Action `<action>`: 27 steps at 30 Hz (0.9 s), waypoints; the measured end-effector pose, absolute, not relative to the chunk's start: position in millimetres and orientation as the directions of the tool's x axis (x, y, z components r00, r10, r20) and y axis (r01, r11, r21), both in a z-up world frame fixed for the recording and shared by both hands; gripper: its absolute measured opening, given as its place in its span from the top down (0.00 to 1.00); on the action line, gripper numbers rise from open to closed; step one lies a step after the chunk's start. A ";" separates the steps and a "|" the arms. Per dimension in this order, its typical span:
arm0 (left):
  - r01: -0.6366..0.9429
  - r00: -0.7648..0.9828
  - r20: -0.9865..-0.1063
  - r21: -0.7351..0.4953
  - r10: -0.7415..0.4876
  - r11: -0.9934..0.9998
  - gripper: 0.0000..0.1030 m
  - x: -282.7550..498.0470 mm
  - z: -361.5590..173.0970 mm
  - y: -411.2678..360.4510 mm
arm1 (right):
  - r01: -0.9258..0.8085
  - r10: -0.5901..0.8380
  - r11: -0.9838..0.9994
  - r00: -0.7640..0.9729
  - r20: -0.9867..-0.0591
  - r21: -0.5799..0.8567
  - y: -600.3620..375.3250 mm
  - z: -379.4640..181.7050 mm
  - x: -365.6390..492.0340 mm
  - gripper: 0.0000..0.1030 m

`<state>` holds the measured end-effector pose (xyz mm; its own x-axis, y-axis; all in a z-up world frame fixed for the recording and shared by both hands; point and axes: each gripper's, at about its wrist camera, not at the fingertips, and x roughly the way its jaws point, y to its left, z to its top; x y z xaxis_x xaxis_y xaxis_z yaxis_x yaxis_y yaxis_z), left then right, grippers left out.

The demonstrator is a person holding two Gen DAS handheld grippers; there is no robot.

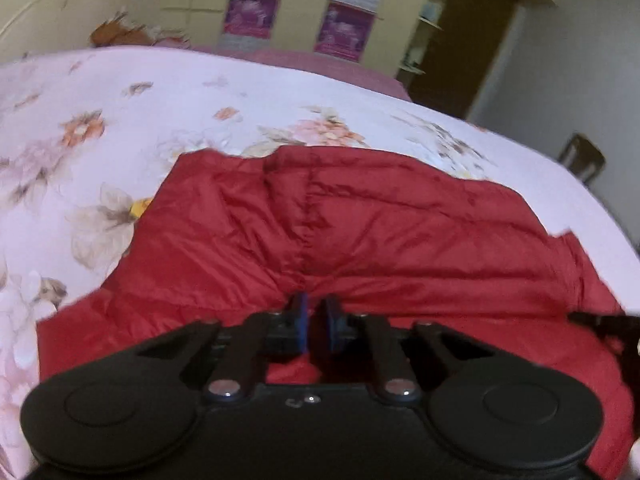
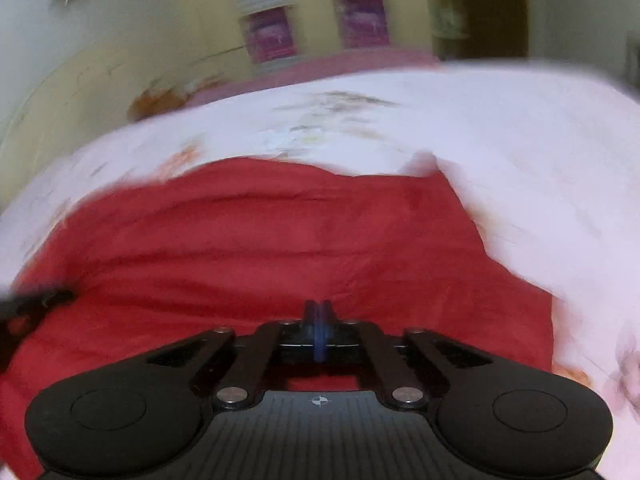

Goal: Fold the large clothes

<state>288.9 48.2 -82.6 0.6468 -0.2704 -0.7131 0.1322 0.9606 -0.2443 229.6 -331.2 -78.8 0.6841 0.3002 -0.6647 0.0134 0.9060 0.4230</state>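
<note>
A red quilted puffer jacket lies spread on a bed with a pale floral sheet. My left gripper is over the jacket's near edge, its blue-padded jaws nearly closed with a narrow gap and red fabric showing between them. The other gripper's tip shows at the right edge. In the right wrist view the jacket fills the middle, and my right gripper is over its near edge with jaws pressed together. I cannot tell if fabric is pinched there. The view is blurred.
The floral sheet surrounds the jacket. A yellow wall with pink posters stands behind the bed. A dark doorway and a chair are at the far right.
</note>
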 end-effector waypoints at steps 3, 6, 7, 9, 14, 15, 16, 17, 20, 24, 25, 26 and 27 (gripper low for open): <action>0.139 0.656 -0.724 -0.165 -0.215 0.976 0.87 283.7 -76.8 32.1 | -0.022 0.199 0.968 0.683 -0.703 0.252 -296.9 -70.7 234.6 1.00; 0.170 0.696 -0.690 -0.110 -0.198 0.979 0.41 255.5 -44.3 20.5 | -0.026 0.155 0.981 0.694 -0.703 0.191 -287.1 -57.7 215.8 1.00; 0.180 0.725 -0.658 -0.106 -0.205 0.978 0.26 242.3 -35.7 18.3 | -0.034 0.165 0.979 0.713 -0.682 0.202 -287.8 -49.2 202.3 0.88; 0.249 0.727 -0.630 -0.130 -0.274 0.960 0.32 217.1 -26.6 4.8 | -0.118 0.242 0.965 0.741 -0.627 0.234 -273.2 -39.7 179.4 0.36; 0.314 0.664 -0.684 -0.112 -0.302 0.943 0.39 189.9 -51.9 -26.9 | -0.255 0.352 0.936 0.681 -0.643 0.242 -231.3 -55.2 155.1 0.33; 0.316 0.665 -0.687 -0.094 -0.291 0.944 0.37 187.0 -57.8 -28.5 | -0.268 0.332 0.943 0.676 -0.658 0.199 -224.0 -62.2 153.1 0.33; 0.326 0.666 -0.691 -0.069 -0.281 0.943 0.37 185.1 -62.8 -29.3 | -0.282 0.322 0.944 0.670 -0.669 0.172 -222.0 -70.0 150.8 0.33; 0.340 0.673 -0.690 -0.031 -0.266 0.940 0.37 182.7 -66.6 -28.5 | -0.294 0.320 0.943 0.671 -0.669 0.156 -223.1 -77.4 148.4 0.33; 0.289 0.696 -0.686 -0.005 -0.213 0.957 0.37 171.3 -60.5 -1.8 | -0.260 0.258 0.960 0.693 -0.673 0.101 -252.3 -79.0 127.3 0.47; 0.192 0.725 -0.673 -0.004 -0.145 0.981 0.40 163.6 -65.7 31.6 | -0.067 0.146 0.988 0.713 -0.685 0.142 -319.5 -79.9 107.6 0.65; 0.175 0.724 -0.675 -0.016 -0.140 0.984 0.39 165.6 -66.2 30.6 | -0.050 0.169 0.981 0.706 -0.688 0.189 -329.1 -87.6 107.5 0.65; 0.166 0.723 -0.680 -0.001 -0.123 0.986 0.39 166.9 -65.6 26.5 | -0.046 0.185 0.975 0.709 -0.680 0.217 -332.6 -93.0 107.0 0.65; 0.165 0.720 -0.685 0.015 -0.110 0.986 0.38 168.2 -64.1 22.9 | -0.053 0.177 0.978 0.713 -0.678 0.200 -330.7 -93.8 105.9 0.65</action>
<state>168.2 22.9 -64.1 0.7199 -0.1102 -0.6853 0.1651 0.9862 0.0150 105.9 -330.7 -93.8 0.7134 0.1768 -0.6780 -0.0527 0.9784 0.1997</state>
